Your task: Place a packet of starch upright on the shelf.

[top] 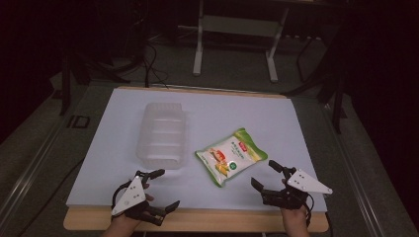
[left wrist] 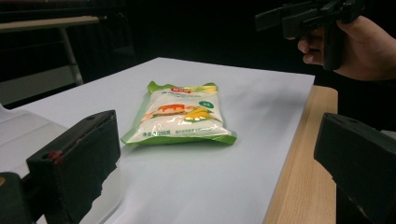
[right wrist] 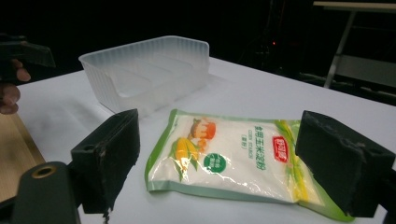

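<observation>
A green-and-white food pouch [top: 231, 157] with a corn picture lies flat on the white sheet [top: 276, 123], right of centre. Left of it stands a clear plastic tub [top: 163, 136], empty. My left gripper [top: 165, 190] hovers at the table's front left, just below the tub, jaws wide apart with nothing between them. In the left gripper view the pouch [left wrist: 180, 119] lies well ahead of that gripper [left wrist: 215, 158]. My right gripper [top: 263, 174] sits open just right of the pouch's near corner. In the right gripper view, its jaws [right wrist: 219, 158] frame the pouch [right wrist: 224, 156] without touching it; the tub [right wrist: 144, 74] stands behind.
The table's wooden front edge [top: 207, 219] runs under both hands. A white metal stand [top: 234, 39] and cables [top: 148, 69] are on the dark floor beyond the table. The other hand and its gripper [left wrist: 303, 16] show at the top right of the left gripper view.
</observation>
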`<state>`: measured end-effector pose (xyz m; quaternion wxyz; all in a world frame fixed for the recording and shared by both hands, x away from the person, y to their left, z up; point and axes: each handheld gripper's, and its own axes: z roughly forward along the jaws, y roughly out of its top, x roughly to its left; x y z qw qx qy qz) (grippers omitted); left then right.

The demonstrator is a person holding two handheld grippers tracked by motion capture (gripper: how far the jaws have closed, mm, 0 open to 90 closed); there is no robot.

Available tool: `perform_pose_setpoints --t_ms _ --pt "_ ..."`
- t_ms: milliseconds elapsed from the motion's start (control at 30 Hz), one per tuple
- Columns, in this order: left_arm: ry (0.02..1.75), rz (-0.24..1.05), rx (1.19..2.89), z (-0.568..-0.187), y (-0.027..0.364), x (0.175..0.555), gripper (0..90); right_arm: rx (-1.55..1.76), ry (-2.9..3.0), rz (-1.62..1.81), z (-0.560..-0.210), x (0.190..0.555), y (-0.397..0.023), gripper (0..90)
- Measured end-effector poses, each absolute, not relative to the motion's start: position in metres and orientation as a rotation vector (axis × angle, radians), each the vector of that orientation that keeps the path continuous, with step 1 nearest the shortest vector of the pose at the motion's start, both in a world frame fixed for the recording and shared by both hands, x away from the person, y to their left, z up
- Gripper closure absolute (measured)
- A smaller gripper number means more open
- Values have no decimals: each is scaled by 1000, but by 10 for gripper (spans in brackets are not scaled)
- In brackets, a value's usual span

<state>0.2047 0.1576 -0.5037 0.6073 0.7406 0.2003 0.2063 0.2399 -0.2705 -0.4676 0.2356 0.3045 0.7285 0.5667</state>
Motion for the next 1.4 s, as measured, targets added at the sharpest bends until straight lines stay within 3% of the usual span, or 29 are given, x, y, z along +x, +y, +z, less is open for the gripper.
perform_pose_setpoints --t_ms 400,767,1400 --pt "455 477 1720 -504 157 204 7 768 2099 1447 -470 241 -261 144" --pt "445 485 1728 -504 156 203 7 712 2166 1580 -455 231 -243 110" --pt "447 486 1733 -505 154 204 7 775 2022 1546 -409 271 -249 111"
